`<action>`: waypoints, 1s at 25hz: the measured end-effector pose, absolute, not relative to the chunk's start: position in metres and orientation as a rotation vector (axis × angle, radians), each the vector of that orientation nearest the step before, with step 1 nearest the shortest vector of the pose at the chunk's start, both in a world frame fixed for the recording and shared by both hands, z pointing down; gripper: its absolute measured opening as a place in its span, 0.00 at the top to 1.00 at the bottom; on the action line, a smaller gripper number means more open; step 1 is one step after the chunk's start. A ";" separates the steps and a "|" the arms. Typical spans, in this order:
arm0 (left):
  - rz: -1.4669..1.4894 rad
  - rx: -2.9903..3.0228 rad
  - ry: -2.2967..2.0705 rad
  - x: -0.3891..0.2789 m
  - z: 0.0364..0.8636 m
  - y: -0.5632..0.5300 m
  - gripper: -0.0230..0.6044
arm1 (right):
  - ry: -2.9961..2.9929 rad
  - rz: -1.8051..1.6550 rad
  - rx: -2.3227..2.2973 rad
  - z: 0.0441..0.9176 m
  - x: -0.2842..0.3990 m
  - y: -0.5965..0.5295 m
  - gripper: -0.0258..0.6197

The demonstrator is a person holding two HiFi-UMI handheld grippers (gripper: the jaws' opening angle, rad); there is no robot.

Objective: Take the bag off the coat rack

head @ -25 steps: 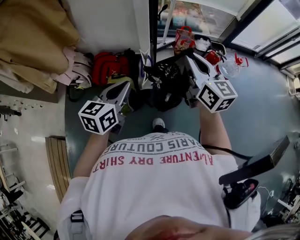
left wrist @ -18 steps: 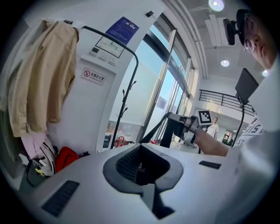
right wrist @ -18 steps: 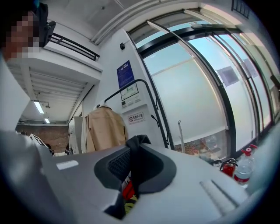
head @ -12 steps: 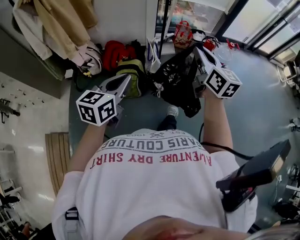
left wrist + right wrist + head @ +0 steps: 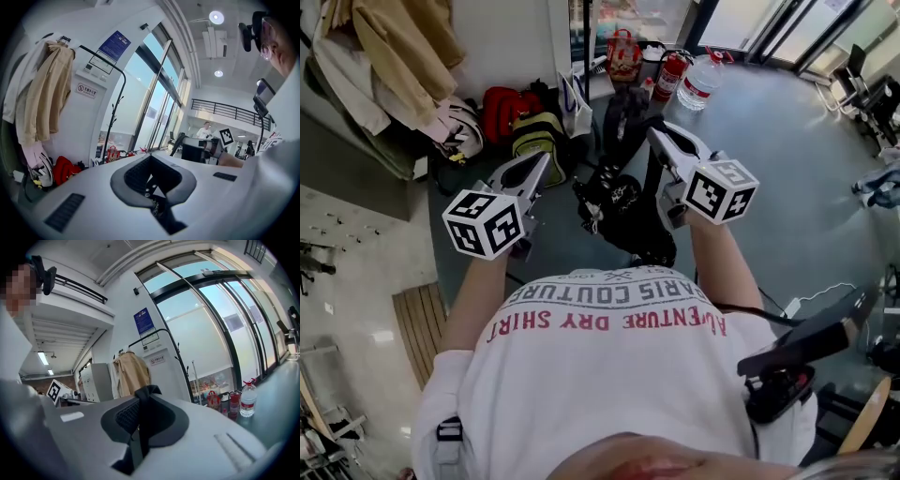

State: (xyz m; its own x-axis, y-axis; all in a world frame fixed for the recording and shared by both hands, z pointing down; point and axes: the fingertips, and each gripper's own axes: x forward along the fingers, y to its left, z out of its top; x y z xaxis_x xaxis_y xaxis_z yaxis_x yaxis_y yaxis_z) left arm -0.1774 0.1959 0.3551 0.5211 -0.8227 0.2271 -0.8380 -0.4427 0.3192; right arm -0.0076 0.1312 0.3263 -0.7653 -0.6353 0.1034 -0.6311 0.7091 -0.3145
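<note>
A black bag (image 5: 623, 202) hangs by its strap from my right gripper (image 5: 654, 137), in front of my chest and above the grey floor. In the right gripper view the jaws of the right gripper (image 5: 140, 417) are shut on the black strap (image 5: 146, 397), which sticks up between the pads. The coat rack's black pole (image 5: 585, 37) stands farther ahead by the white wall, apart from the bag. My left gripper (image 5: 540, 164) is to the left of the bag and does not touch it. In the left gripper view the left gripper (image 5: 153, 182) is shut with nothing between its pads.
Beige coats (image 5: 394, 56) hang at the upper left. A red bag (image 5: 502, 111) and an olive bag (image 5: 539, 141) lie on the floor by the wall. A red shopping bag (image 5: 623, 56), fire extinguisher (image 5: 667, 75) and water bottle (image 5: 701, 80) stand near the windows. A wooden pallet (image 5: 417, 323) lies at the left.
The bag, held by the right gripper, has come away from the pole and nearer my body. Both grippers have shifted left and lower in the head view.
</note>
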 end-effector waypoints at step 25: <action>0.011 2.435 -1.389 -0.163 0.326 0.262 0.96 | 2.955 -0.370 -1.023 0.314 -0.005 0.214 0.93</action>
